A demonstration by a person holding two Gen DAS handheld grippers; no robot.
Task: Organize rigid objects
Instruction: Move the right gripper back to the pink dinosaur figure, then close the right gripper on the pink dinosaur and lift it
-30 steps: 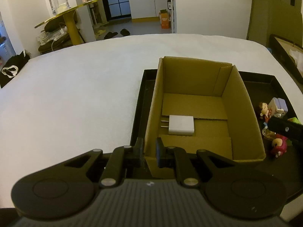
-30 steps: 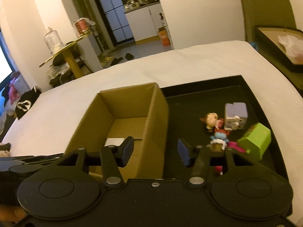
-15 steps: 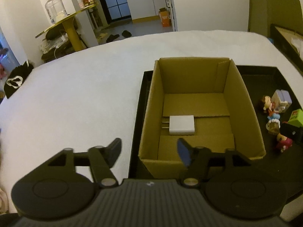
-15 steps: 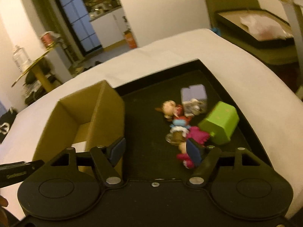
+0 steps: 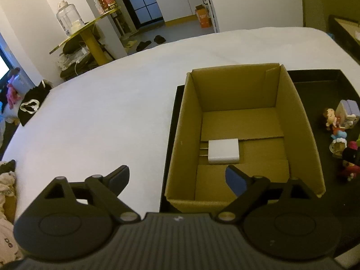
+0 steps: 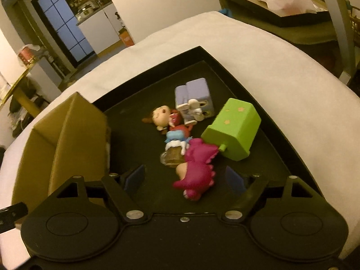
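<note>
A cardboard box [image 5: 240,103] stands in a black tray [image 5: 315,76] and holds a white plug adapter [image 5: 223,151]. My left gripper [image 5: 177,177] hovers over the box's near wall, its jaws opening wide with nothing held. Beside the box [image 6: 67,135] the tray [image 6: 225,67] holds small toys: a magenta dinosaur [image 6: 196,168], a green block [image 6: 234,128], a lilac block [image 6: 195,90] and a big-headed doll [image 6: 160,118]. My right gripper [image 6: 184,178] hangs over them, jaws opening, with the dinosaur between the fingers but the pads apart from it.
The tray lies on a white-covered surface [image 5: 101,112]. Another framed tray [image 6: 281,4] sits at the far right. A yellow side table [image 5: 90,33] with jars stands beyond the far left edge, and clothes lie at the left [image 5: 29,105].
My left gripper went from shut on the box's near wall to wide open. My right gripper swung right from the box and came down over the toys while opening.
</note>
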